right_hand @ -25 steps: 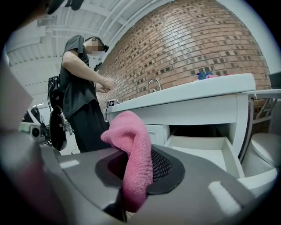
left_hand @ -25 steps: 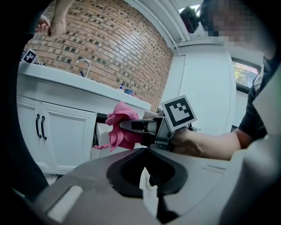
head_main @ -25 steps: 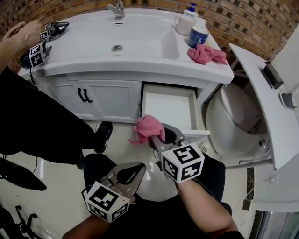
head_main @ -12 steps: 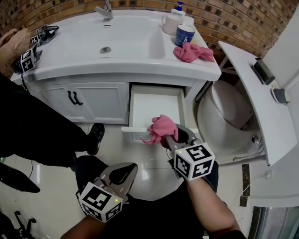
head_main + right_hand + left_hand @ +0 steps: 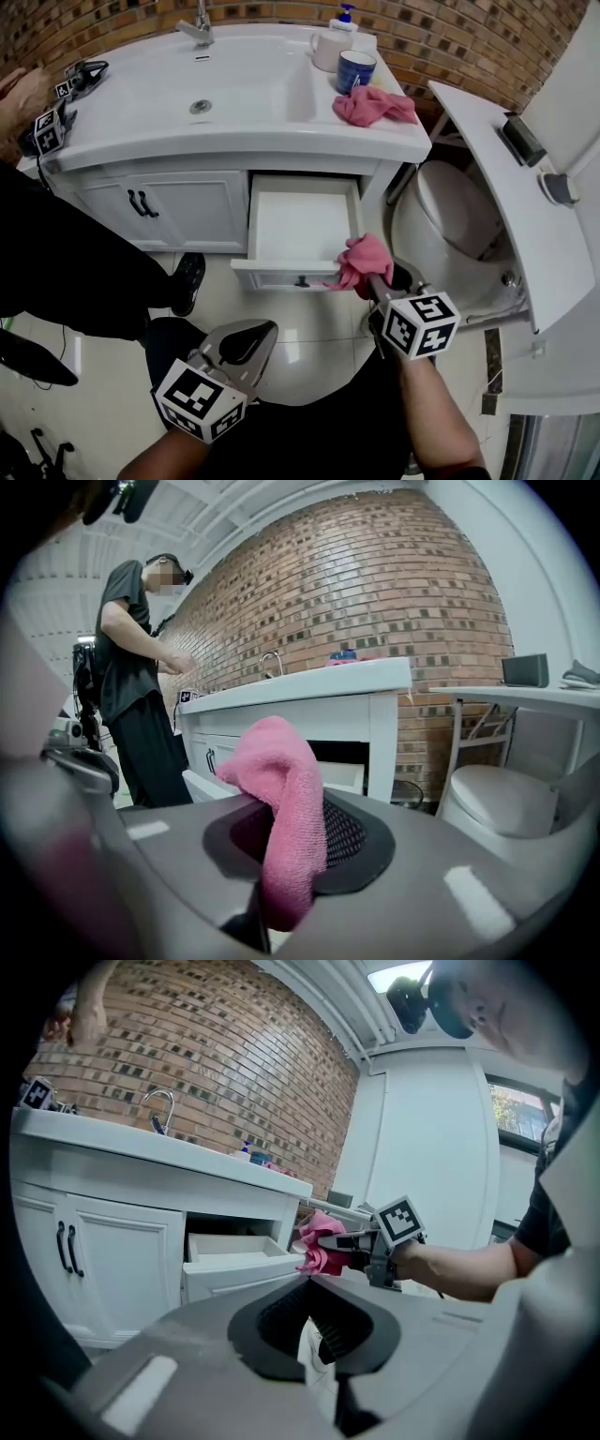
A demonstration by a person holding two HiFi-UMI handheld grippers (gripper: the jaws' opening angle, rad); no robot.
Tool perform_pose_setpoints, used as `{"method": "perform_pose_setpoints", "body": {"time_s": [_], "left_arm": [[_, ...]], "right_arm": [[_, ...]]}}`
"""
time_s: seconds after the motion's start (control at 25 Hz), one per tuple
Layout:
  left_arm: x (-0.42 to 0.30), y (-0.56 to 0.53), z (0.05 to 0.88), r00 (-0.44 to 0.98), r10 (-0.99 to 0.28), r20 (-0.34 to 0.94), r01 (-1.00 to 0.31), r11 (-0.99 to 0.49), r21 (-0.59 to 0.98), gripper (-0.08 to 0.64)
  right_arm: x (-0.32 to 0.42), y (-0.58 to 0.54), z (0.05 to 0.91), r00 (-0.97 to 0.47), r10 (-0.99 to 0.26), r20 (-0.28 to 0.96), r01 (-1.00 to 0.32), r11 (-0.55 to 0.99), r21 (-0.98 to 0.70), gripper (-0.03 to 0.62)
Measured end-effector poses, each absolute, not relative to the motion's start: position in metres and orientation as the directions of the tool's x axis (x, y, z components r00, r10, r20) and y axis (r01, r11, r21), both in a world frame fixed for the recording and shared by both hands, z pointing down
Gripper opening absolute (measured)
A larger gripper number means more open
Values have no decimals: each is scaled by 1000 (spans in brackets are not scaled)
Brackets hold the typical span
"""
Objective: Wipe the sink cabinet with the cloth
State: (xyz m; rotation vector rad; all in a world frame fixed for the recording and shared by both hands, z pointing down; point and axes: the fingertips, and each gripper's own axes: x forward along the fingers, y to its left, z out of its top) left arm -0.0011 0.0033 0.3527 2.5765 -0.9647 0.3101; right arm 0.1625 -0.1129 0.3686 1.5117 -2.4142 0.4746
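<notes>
Bright, even indoor light fills all three views, and shadows are soft. Above the left gripper (image 5: 309,1286) a ceiling lamp (image 5: 392,976) glares white; a window (image 5: 514,1115) to its right is washed out. The pink cloth (image 5: 281,761) clamped in the right gripper (image 5: 291,799) looks sharp, while that gripper's body blurs nearest the lens. Both gripper views bend strongly and darken at their round edges. Glossy floor tiles (image 5: 314,323) beneath the grippers reflect pale light.
</notes>
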Motion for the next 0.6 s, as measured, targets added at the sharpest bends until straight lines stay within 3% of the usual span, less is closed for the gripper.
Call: {"method": "perform_pose_setpoints", "body": {"time_s": [0.6], "left_arm": [[19,-3,354,750,-572,333,-658,-696,286,6]], "right_arm": [[238,-116,369,-333,-869,367,-943,300,-145,80]]}}
